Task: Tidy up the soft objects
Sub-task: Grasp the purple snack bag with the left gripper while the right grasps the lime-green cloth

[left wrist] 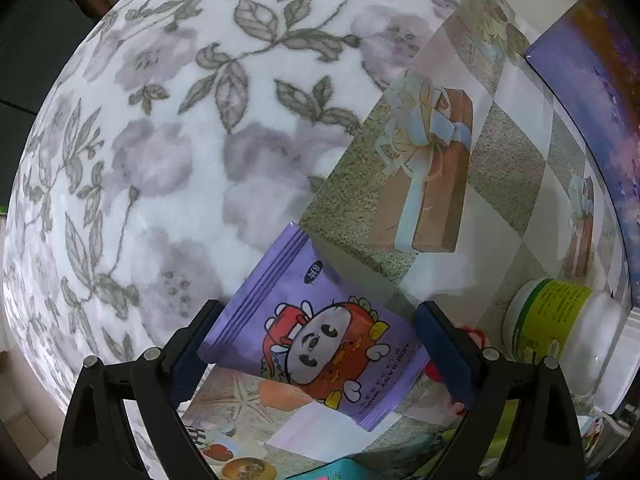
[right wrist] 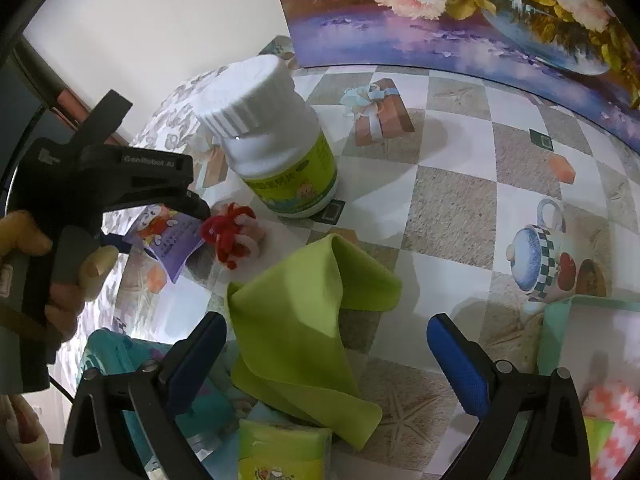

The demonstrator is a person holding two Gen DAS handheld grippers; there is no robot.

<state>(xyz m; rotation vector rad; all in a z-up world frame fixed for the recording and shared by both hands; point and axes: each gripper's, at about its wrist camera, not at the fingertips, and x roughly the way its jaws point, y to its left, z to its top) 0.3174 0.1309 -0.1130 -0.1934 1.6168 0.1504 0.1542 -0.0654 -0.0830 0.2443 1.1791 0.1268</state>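
A purple snack packet (left wrist: 320,340) with a cartoon face spans the gap between the fingers of my left gripper (left wrist: 320,320). The gripper is shut on it across its width, over the table's left edge. The right wrist view shows the same gripper (right wrist: 160,224) in a hand, the packet (right wrist: 172,240) hanging at its tip. My right gripper (right wrist: 326,332) is open above a crumpled lime-green cloth (right wrist: 296,320) lying on the table, with nothing between its fingers. A red and pink fuzzy item (right wrist: 232,236) lies just right of the packet.
A white-capped bottle (right wrist: 280,140) with a green label stands behind the fuzzy item. A teal box (right wrist: 554,320) at the right holds a pink zigzag cloth (right wrist: 612,412). A yellow-green tissue pack (right wrist: 284,452) lies near me. A floral bedspread (left wrist: 160,120) lies left of the checkered table (right wrist: 452,208). A flower painting (right wrist: 440,12) stands behind.
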